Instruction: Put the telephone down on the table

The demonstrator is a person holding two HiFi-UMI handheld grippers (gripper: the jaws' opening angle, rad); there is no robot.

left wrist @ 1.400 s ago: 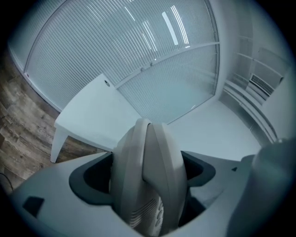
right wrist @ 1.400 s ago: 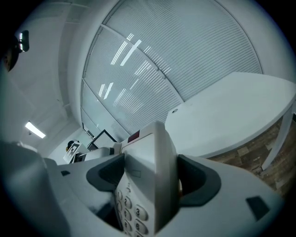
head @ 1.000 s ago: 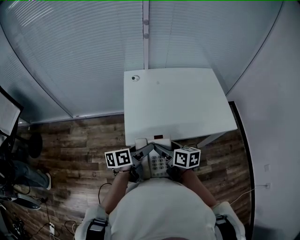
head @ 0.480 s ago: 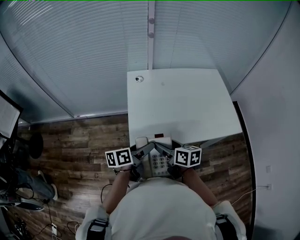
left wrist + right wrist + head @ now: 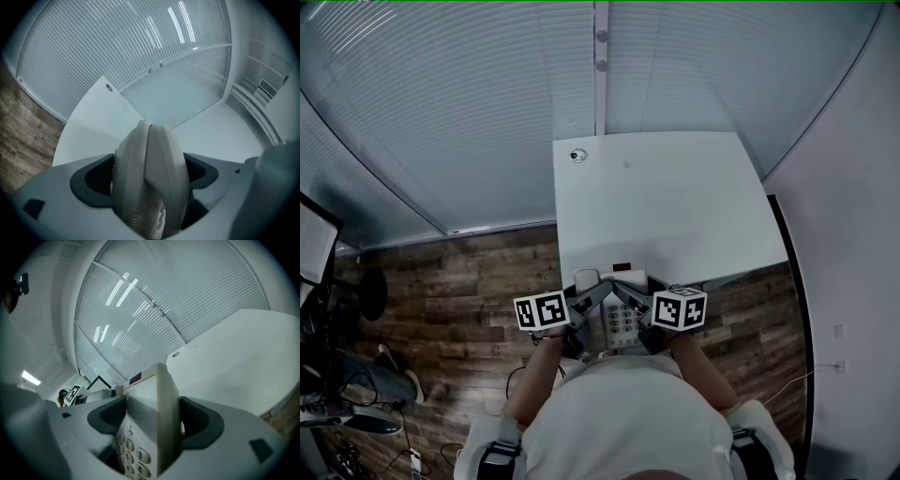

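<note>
A grey desk telephone with handset and keypad is held in the air between both grippers, just at the near edge of the white table. My left gripper is shut on the telephone's handset side, with both dark pads against it. On the keypad side, the telephone sits clamped in my right gripper, also shut. The number keys and a small dark display show in the right gripper view.
The table is bare apart from a small round fitting near its far left corner. Frosted blinds stand behind the table, a white wall to the right. Wood floor with cables, chairs and a person's legs lies to the left.
Both grippers and the telephone have moved slightly forward, toward the table's near edge. The grips have not changed.
</note>
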